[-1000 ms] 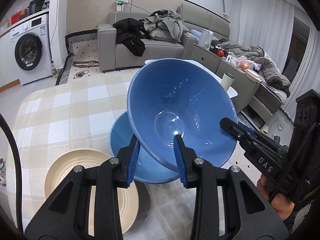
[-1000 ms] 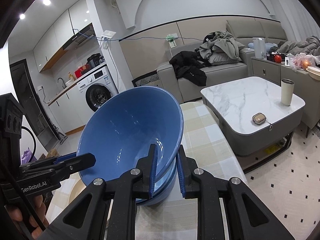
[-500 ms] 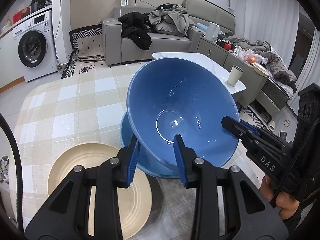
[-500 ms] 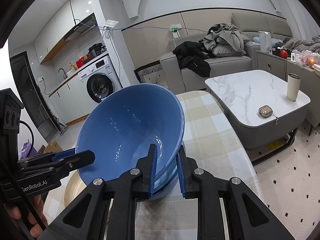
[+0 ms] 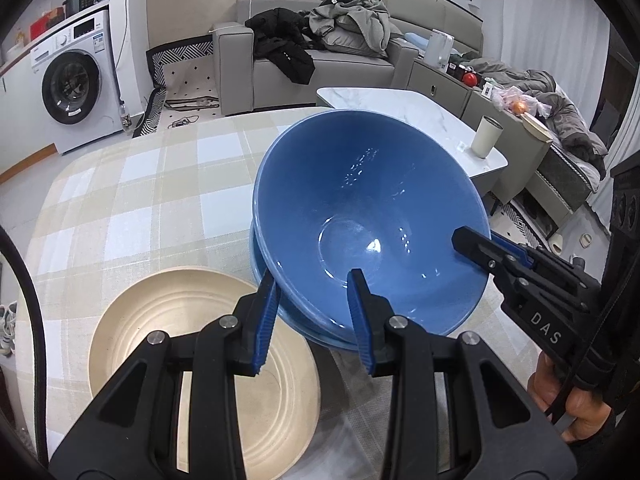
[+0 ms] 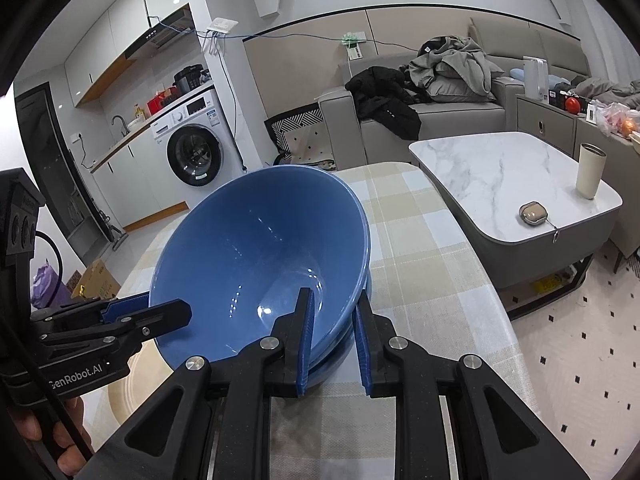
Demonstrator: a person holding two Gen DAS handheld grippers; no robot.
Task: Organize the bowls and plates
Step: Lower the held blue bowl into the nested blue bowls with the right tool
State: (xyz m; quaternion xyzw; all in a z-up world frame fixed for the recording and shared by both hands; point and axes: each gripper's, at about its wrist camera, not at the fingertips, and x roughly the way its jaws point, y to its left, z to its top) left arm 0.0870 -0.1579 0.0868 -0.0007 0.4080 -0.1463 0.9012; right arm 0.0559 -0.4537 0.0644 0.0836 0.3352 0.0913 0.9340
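The left gripper [image 5: 314,316] stands part open, its fingers straddling the near rim of the top bowl [image 5: 368,216]: one finger outside the wall, the other inside, with a visible gap at the outer pad, so whether it truly bears on the rim I cannot tell. The right gripper [image 6: 334,334] straddles the opposite rim of the same bowl, one finger inside, one outside; the outer finger seems to stand off the wall, though whether the inner pad presses I cannot tell. Between the two sets of fingers the top bowl sits tilted, nested into a second blue bowl [image 5: 264,280] just beneath it, both on the checked tablecloth [image 5: 132,208]. Just left of the left fingers lies a cream plate [image 5: 160,340], touching or nearly touching the lower bowl. The likely trouble is the tilt: if either hand lets go unevenly, the top bowl could drop hard onto the lower one and chip a rim, or rock and slide off toward the plate. A finger inside the bowl could also catch the rim on withdrawal and drag the stack across the cloth, toward the table edge near the right fingers.
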